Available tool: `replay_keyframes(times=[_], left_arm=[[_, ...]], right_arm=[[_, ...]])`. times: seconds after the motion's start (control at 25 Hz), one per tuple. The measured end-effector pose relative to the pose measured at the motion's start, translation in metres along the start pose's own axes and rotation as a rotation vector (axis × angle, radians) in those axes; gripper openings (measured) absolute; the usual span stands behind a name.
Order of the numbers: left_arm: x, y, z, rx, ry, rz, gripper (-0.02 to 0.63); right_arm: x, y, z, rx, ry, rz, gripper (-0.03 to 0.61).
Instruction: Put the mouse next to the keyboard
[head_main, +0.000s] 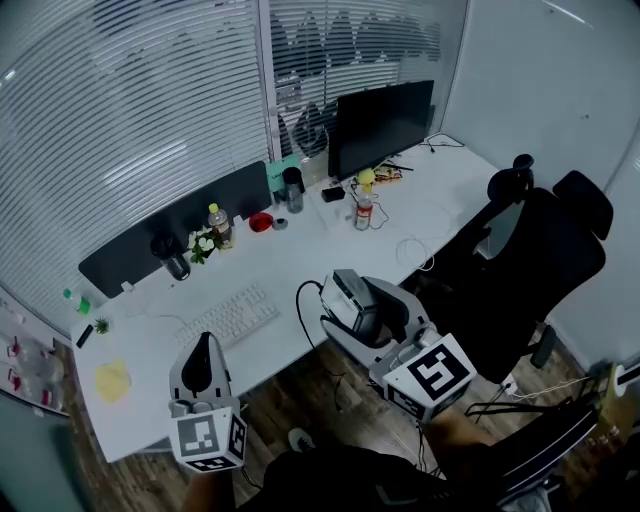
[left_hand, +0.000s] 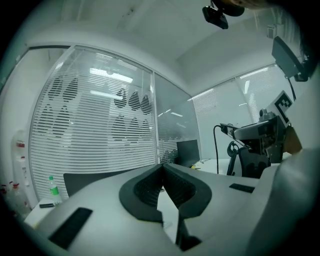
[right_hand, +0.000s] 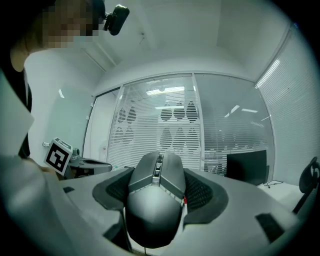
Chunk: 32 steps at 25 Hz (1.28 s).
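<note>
A grey wired mouse (head_main: 349, 293) is held in the air off the front edge of the white desk (head_main: 300, 255), with my right gripper (head_main: 343, 290) shut on it. In the right gripper view the mouse (right_hand: 155, 207) fills the gap between the black pads (right_hand: 202, 192), and its cable (head_main: 300, 300) trails back toward the desk. The white keyboard (head_main: 232, 316) lies on the desk's near left part. My left gripper (head_main: 203, 347) hovers over the desk edge just in front of the keyboard. Its jaws (left_hand: 161, 172) are shut with nothing between them.
A dark monitor (head_main: 380, 125) stands at the back right. A black divider panel (head_main: 180, 225) runs along the back left. Bottles (head_main: 363, 212) (head_main: 219, 226), a dark cup (head_main: 292, 190), a red dish (head_main: 261, 221) and a yellow item (head_main: 112, 380) sit on the desk. A black office chair (head_main: 530, 250) stands at the right.
</note>
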<state>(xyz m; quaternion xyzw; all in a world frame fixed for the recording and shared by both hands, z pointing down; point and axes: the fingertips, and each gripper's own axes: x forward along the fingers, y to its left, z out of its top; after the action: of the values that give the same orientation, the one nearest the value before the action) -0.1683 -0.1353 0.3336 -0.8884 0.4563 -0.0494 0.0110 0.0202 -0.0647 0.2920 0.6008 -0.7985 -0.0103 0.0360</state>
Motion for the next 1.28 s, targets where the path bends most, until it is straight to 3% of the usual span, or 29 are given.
replay_keyframes(times=[0.56, 0.84, 1.04, 1.28], left_arm=[[0.050, 0.071, -0.011, -0.024, 0.003, -0.023, 0.029], [0.072, 0.097, -0.014, -0.033, 0.037, 0.039, 0.029], [0.077, 0.080, -0.032, -0.029, 0.068, 0.062, 0.029], [0.101, 0.076, -0.024, -0.067, 0.083, 0.181, 0.031]], right_arm=[[0.083, 0.005, 0.010, -0.020, 0.009, -0.029, 0.302], [0.135, -0.004, 0.023, -0.018, 0.008, 0.044, 0.302], [0.146, -0.017, 0.005, -0.021, -0.025, 0.115, 0.302], [0.182, -0.056, 0.000, -0.002, -0.011, 0.208, 0.302]])
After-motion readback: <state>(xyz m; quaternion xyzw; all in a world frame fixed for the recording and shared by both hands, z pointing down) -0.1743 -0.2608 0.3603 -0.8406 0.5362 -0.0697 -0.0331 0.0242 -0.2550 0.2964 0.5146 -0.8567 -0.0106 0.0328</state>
